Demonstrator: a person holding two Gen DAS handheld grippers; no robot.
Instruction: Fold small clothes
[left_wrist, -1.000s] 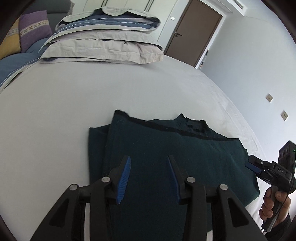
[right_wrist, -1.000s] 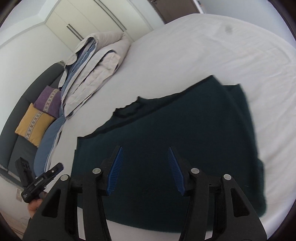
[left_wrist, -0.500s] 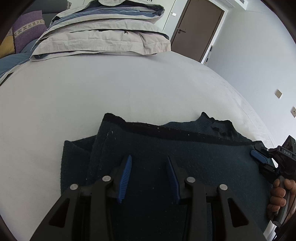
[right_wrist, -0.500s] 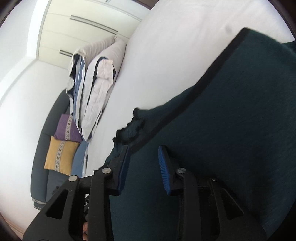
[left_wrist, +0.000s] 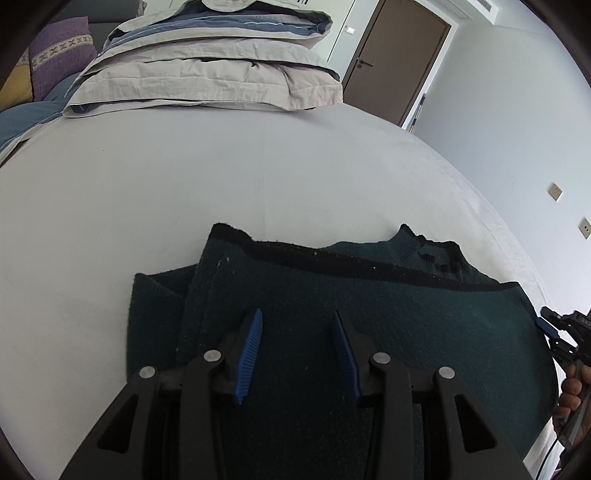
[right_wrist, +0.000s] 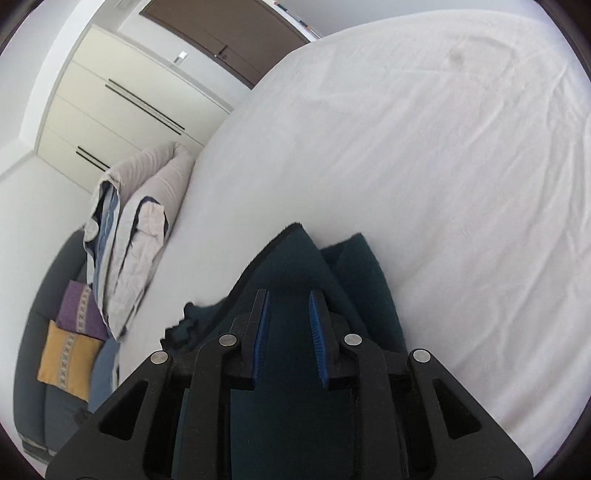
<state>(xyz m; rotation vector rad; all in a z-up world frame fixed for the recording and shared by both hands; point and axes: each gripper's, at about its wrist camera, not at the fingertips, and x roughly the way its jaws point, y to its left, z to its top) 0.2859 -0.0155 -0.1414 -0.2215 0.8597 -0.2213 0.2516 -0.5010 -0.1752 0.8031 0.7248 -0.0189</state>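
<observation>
Here, a dark green knitted sweater with a black trimmed edge (left_wrist: 369, 317) lay flat on the white sheeted bed (left_wrist: 184, 184), partly folded, one layer lapped over another along its left side. The left gripper (left_wrist: 297, 339) hung low over the sweater's middle, its blue-padded fingers (left_wrist: 249, 347) spread apart with nothing between them but the cloth showing below. In the left wrist view the right gripper (left_wrist: 554, 332) showed at the sweater's right edge, held in a bare hand (left_wrist: 570, 391), one blue pad (left_wrist: 545, 326) close against the fabric there.

From its own camera the right gripper (right_wrist: 290, 332) sat low over the sweater (right_wrist: 354, 266), its jaws narrowed but still parted; whether the cloth lay between the pads or only beneath them could not be told.

At the head of the bed rested a stack of folded beige and blue bedding (left_wrist: 210, 66). Beside it stood a purple cushion (left_wrist: 59, 55) and a yellow cushion (right_wrist: 66, 354) on a dark sofa (right_wrist: 33, 398). A brown door (left_wrist: 399, 62) stood closed in the far wall.
</observation>
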